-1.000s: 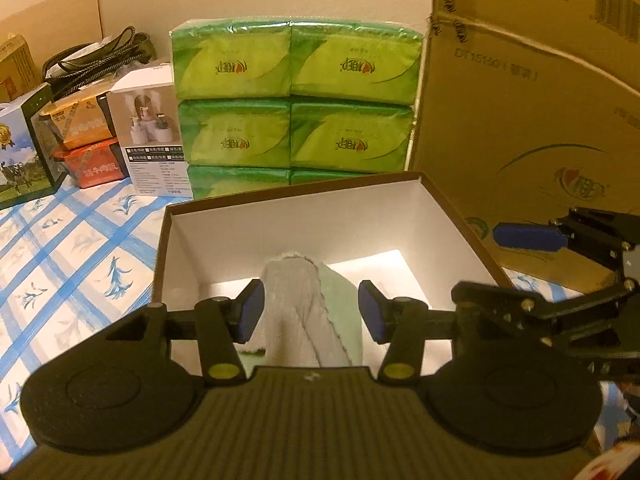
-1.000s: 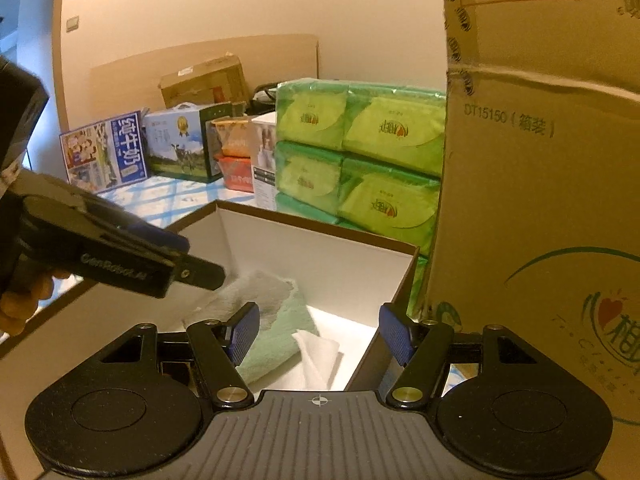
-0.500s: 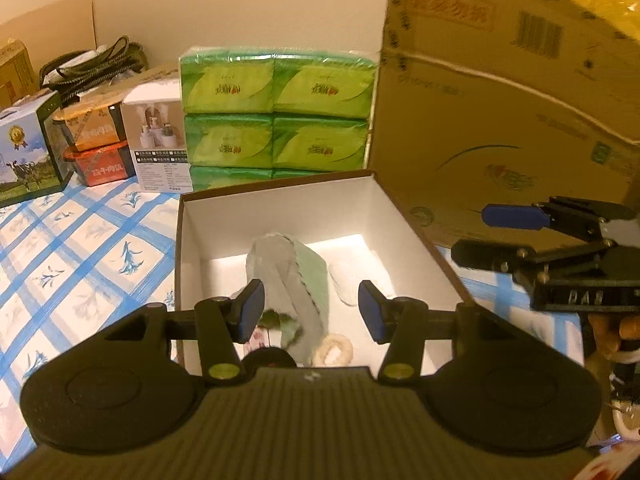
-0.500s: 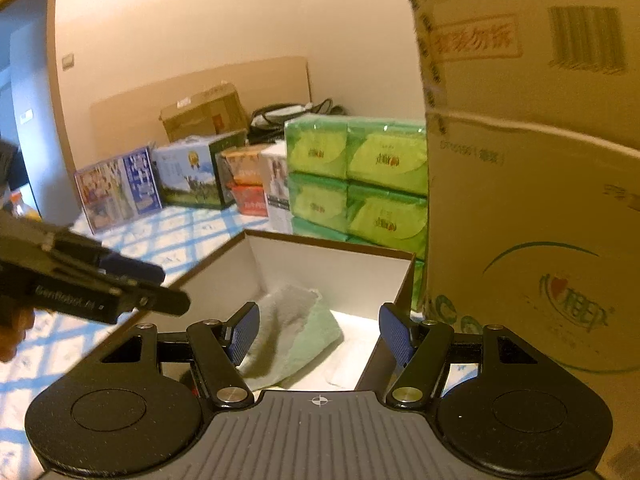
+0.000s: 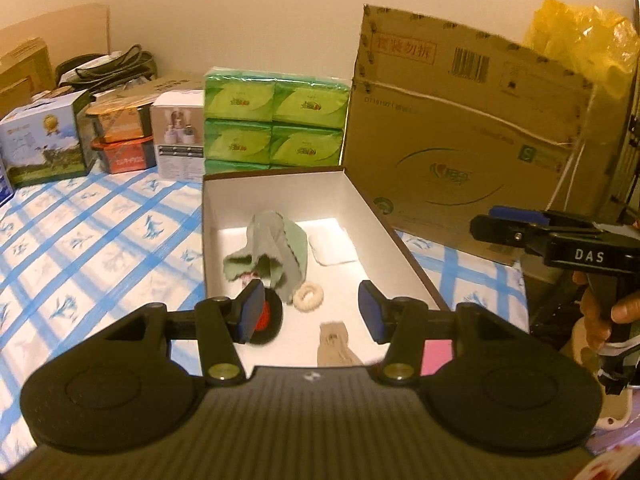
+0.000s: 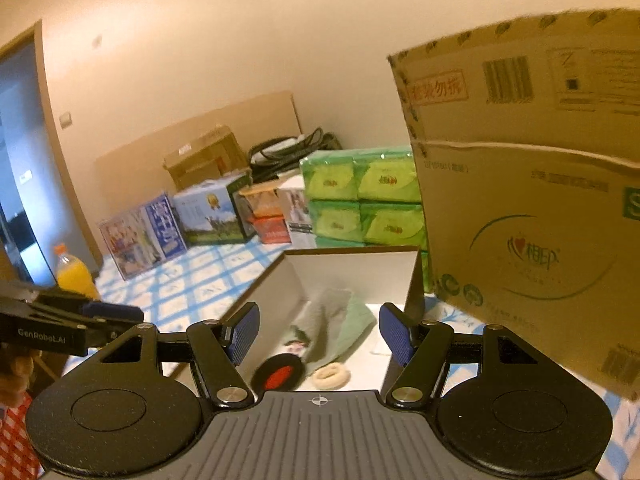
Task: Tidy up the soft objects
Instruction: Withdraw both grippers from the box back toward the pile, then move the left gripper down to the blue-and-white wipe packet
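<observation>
Left wrist view: crumpled green cloth (image 5: 276, 246) lies inside white box (image 5: 280, 192).

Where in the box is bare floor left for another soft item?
Free: the box floor by its right wall, between the white pad and tan pouch; also its far end. Crowded: the left side, with green cloth, black-red disc and scrunchie.
</observation>
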Available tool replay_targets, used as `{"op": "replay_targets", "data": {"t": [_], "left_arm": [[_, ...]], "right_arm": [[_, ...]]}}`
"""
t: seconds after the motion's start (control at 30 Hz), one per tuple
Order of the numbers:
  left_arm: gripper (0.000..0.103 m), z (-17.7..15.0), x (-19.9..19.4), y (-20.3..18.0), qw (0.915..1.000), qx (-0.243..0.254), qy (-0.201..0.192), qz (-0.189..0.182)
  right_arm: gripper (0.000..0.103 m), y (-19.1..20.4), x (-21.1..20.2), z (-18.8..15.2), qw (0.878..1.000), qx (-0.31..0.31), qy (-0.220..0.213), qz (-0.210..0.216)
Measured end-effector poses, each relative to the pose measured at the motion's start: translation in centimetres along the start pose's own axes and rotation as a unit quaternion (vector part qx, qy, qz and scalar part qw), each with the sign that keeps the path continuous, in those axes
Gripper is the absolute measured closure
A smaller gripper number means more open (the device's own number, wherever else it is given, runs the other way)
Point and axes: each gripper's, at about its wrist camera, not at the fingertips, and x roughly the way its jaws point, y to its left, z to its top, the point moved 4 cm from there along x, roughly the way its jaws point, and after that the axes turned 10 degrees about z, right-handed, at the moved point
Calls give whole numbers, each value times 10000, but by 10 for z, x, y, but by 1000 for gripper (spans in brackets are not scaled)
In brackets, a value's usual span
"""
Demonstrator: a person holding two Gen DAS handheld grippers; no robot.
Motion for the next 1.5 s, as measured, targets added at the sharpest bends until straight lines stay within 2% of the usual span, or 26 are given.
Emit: {"op": "replay_targets", "data": {"t": [0.27,0.53,0.73,0.97,1.17,1.5], "left_arm": [[55,-37,-73,19,9992,-382,-82,33],[55,-75,-129,32,9983,-358,-139,448],[54,-94,-161,36,9976,-409,-243,495],[52,-118,-184,38,9970,-502,-235,541],[52,-140,-190,39,9967,-589,-72,554],[52,-180,-191,48,9951,-706,247,649]], "right_arm": [[37,54,-57,-19,9994,241,-229,-17],[37,99,-102,-44,9974,626,-342,-47],[37,125,-124,-55,9963,737,-409,-140],[37,146,-142,-74,9957,787,-424,-261],[37,157,-152,-96,9941,971,-362,-306],[37,163,-157,-135,9929,1071,49,-508]]}}
